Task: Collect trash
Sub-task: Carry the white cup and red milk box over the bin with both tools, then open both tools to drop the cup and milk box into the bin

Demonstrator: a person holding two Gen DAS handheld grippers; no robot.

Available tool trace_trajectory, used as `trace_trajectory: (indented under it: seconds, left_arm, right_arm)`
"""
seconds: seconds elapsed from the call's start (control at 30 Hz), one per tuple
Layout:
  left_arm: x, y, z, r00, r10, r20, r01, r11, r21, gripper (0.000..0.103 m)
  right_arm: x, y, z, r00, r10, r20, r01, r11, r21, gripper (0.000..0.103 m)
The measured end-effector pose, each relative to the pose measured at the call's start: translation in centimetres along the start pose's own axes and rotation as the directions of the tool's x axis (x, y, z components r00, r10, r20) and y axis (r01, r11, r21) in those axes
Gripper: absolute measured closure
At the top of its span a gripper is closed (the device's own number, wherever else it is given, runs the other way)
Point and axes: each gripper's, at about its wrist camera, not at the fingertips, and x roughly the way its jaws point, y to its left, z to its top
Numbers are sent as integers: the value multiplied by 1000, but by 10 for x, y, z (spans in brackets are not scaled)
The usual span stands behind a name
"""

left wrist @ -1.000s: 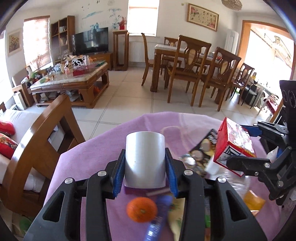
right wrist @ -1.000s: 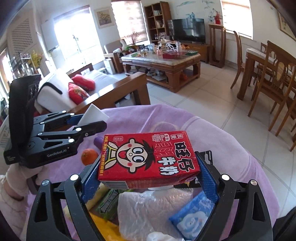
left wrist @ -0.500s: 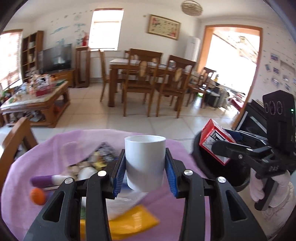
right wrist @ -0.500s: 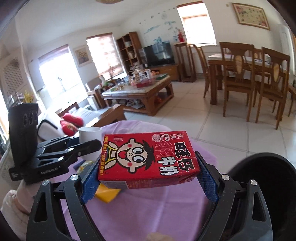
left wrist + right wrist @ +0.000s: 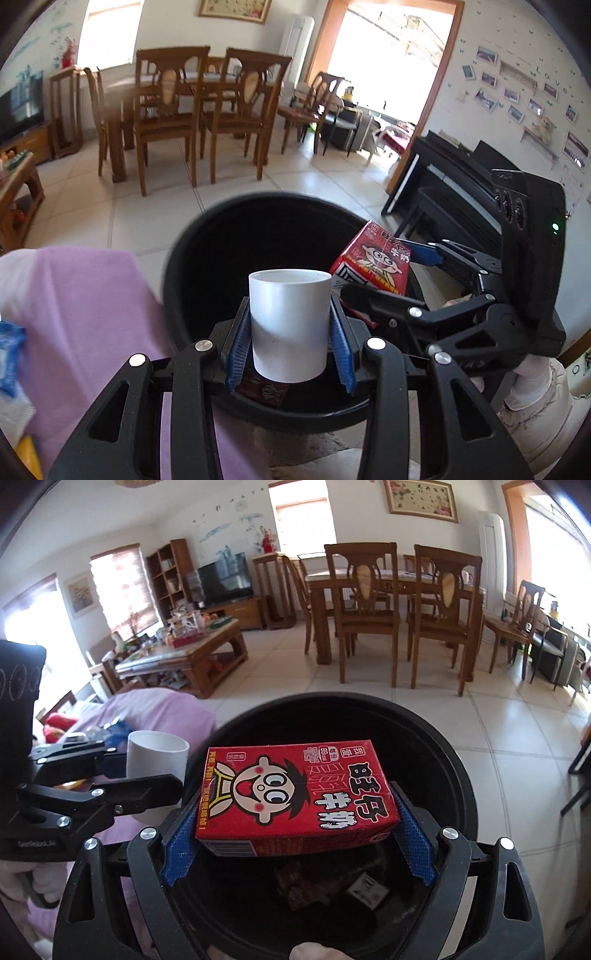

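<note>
White paper cup (image 5: 289,325) sits upright between my left gripper (image 5: 288,343) pads, blue ribbed faces pressed on both sides of its wall; jaws about a third of the way apart, closed on the cup. Cup hangs over the near edge of the black trash bin (image 5: 221,236), mouth up, interior looks empty (shadowed, so not certain).

Red milk carton (image 5: 295,797) lies flat and lengthwise across my right gripper (image 5: 295,834), one end against each blue pad; jaws stand wide, clamped on the carton's long dimension. Cartoon face and printed characters face up, reading upside down from the right wrist view. Carton is above the bin's open mouth, roughly over its centre.

From the left wrist view the carton (image 5: 371,266) appears just beside the cup on the right, corner tilted up, with the right gripper (image 5: 399,280) body behind it. From the right wrist view the cup (image 5: 157,757) and left gripper (image 5: 140,771) sit at the bin's left rim.

Bin (image 5: 436,760) contents: a dark brown wrapper (image 5: 306,886) and a small pale scrap (image 5: 367,890) on the bottom.

Purple cloth (image 5: 85,314) covers the table just left of the bin, touching its rim; a blue packet (image 5: 9,354) at the cloth's left edge. Tiled floor, wooden dining chairs (image 5: 162,110) beyond; black piano (image 5: 447,184) at right.
</note>
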Motion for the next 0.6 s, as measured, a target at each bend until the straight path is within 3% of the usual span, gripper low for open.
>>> trace_trajectory:
  seconds: [0.27, 0.6]
  left_arm:
    - [26, -8, -10, 996, 54, -76, -53, 999, 11, 63]
    - [33, -8, -11, 987, 100, -126, -99, 995, 16, 63]
  right_arm:
    - [9, -7, -31, 994, -106, -29, 103, 991, -79, 15]
    - [28, 3, -40, 992, -105, -64, 97, 990, -105, 15]
